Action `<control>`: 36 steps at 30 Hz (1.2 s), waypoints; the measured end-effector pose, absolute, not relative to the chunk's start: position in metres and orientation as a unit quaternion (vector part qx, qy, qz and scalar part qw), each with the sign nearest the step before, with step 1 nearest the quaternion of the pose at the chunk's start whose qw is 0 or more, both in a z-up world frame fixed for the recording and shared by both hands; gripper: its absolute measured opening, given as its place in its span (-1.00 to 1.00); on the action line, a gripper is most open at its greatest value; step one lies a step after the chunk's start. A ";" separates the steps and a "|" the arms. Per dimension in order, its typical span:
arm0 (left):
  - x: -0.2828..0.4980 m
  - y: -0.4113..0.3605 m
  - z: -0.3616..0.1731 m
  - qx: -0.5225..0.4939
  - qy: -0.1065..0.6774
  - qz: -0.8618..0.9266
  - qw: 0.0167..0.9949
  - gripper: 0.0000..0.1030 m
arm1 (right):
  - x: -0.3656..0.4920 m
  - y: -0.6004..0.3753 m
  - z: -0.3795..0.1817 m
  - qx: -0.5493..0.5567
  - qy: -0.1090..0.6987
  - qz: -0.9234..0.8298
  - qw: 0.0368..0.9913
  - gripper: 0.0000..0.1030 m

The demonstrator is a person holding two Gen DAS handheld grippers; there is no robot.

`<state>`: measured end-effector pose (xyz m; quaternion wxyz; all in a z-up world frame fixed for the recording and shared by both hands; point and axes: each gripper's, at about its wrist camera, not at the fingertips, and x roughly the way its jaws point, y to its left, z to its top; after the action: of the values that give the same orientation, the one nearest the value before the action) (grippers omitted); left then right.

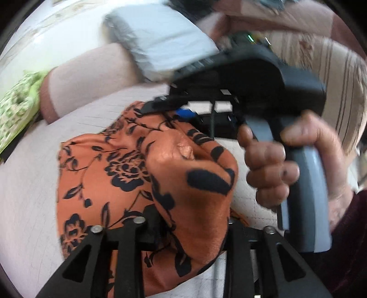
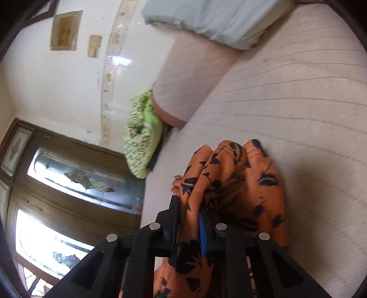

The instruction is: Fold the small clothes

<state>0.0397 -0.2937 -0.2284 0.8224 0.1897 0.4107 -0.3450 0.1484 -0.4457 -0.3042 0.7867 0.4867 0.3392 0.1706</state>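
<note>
An orange garment with a black flower print [image 1: 119,174] lies bunched on the pale striped sofa seat [image 1: 27,188]. Part of it drapes over my left gripper [image 1: 192,220] and fills the gap between the two black fingers, hiding their pads. In the same view my right gripper [image 1: 165,107] comes in from the upper right, held by a hand [image 1: 273,165], and bites the far top edge of the garment. The right wrist view shows the right gripper [image 2: 187,206] shut, with a fold of the orange garment [image 2: 240,178] pinched between the black finger and the blue pad.
A light blue folded cloth [image 2: 211,20] rests on the sofa arm [image 2: 183,87] beyond the garment. A green patterned cushion [image 2: 140,135] leans beside that arm. Past the sofa edge are the glossy white floor [image 2: 57,91] and a brown glazed door [image 2: 68,183].
</note>
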 end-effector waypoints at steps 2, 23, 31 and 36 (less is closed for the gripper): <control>0.045 -0.305 -0.249 0.204 0.450 -0.344 0.799 0.09 | 0.152 -0.455 -0.314 0.490 0.362 0.147 0.779 -0.64; 0.081 -0.170 -0.229 0.157 0.459 -0.233 0.843 0.40 | 0.100 -0.408 -0.286 0.343 0.431 0.185 0.814 -0.64; 0.077 -0.151 -0.267 0.116 0.501 -0.257 0.818 0.44 | 0.049 -0.409 -0.299 0.194 0.483 0.029 0.853 -0.64; 0.075 -0.142 -0.270 0.111 0.510 -0.273 0.809 0.44 | 0.039 -0.407 -0.259 0.228 0.426 0.057 0.874 -0.64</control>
<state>0.0751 -0.1416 -0.2705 0.8085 0.1107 0.5097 -0.2726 0.0395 -0.4068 -0.2587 0.8738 0.2282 0.4256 0.0569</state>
